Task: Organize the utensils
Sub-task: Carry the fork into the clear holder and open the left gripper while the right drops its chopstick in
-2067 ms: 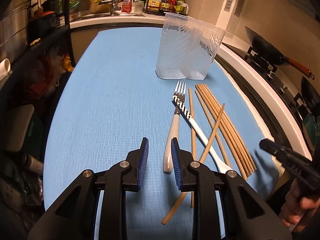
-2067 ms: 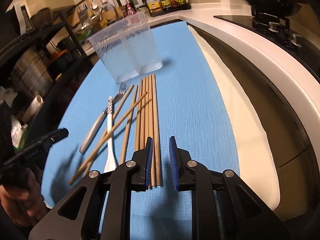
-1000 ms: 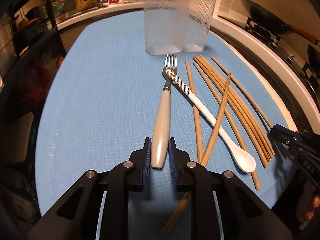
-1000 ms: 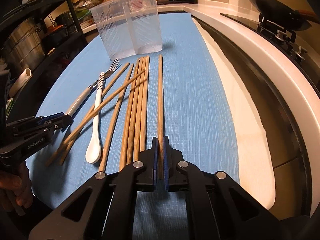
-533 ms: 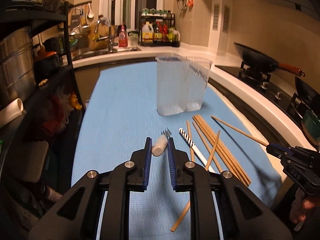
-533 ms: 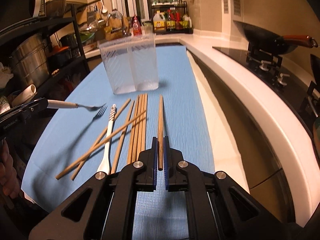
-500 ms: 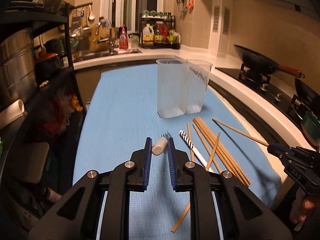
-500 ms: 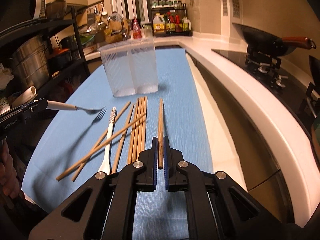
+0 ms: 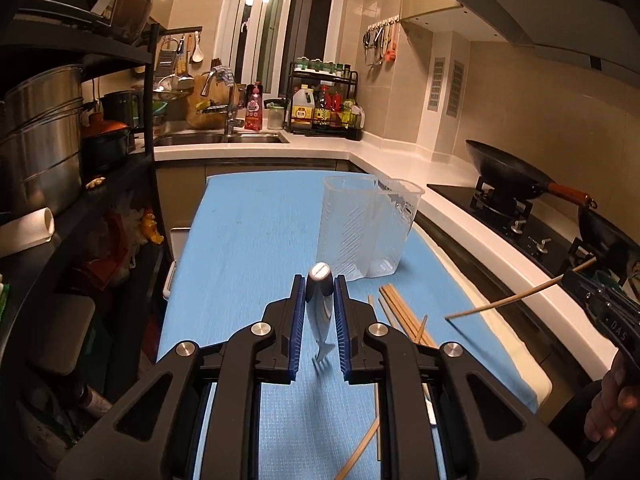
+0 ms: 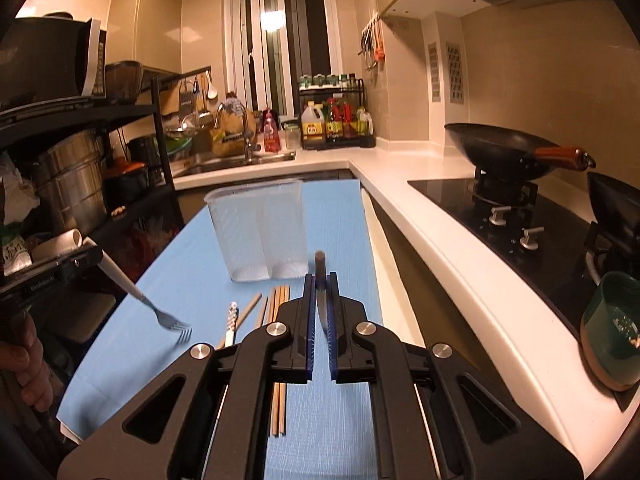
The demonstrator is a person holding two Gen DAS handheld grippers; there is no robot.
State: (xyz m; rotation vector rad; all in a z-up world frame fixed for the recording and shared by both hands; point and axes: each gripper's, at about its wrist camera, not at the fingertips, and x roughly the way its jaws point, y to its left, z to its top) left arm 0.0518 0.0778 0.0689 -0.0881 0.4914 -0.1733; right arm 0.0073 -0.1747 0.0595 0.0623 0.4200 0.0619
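My left gripper (image 9: 318,284) is shut on a fork (image 9: 320,304) with a pale handle, held above the blue mat with the tines hanging down; the fork also shows in the right wrist view (image 10: 154,306). My right gripper (image 10: 320,280) is shut on one wooden chopstick (image 10: 319,280), raised off the mat; it also shows in the left wrist view (image 9: 516,300). A clear two-compartment utensil holder (image 9: 366,226) stands upright on the mat ahead of both grippers. Several chopsticks (image 9: 402,318) and a striped white spoon (image 10: 231,322) lie on the mat.
The blue mat (image 9: 248,248) covers a narrow table. A black shelf rack with steel pots (image 9: 40,148) stands to the left. A white counter with a stove and a wok (image 9: 508,170) runs along the right. A green cup (image 10: 614,326) sits on the counter.
Both grippers have risen and tipped up. The fork now hangs tines down in my left gripper, and the chopstick points back toward the camera in my right gripper.
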